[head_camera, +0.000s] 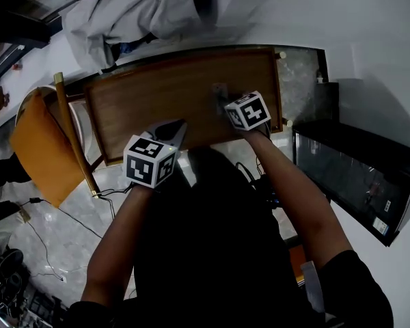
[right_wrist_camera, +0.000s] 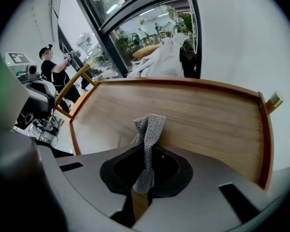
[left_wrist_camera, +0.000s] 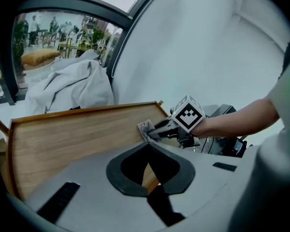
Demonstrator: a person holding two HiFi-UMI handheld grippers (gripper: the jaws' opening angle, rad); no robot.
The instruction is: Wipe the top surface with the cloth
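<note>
The wooden top with a raised rim lies in front of me. My right gripper is shut on a small grey knitted cloth over the top's near right part. In the right gripper view the cloth stands bunched between the jaws above the wood. My left gripper hovers at the top's near edge, shut and holding nothing. The left gripper view has the wood ahead, and the right gripper holding the cloth just past my left gripper.
An orange chair stands left of the top. A crumpled pale sheet lies beyond the far edge. A black cabinet sits to the right. Cables trail over the marble floor. A person stands far off.
</note>
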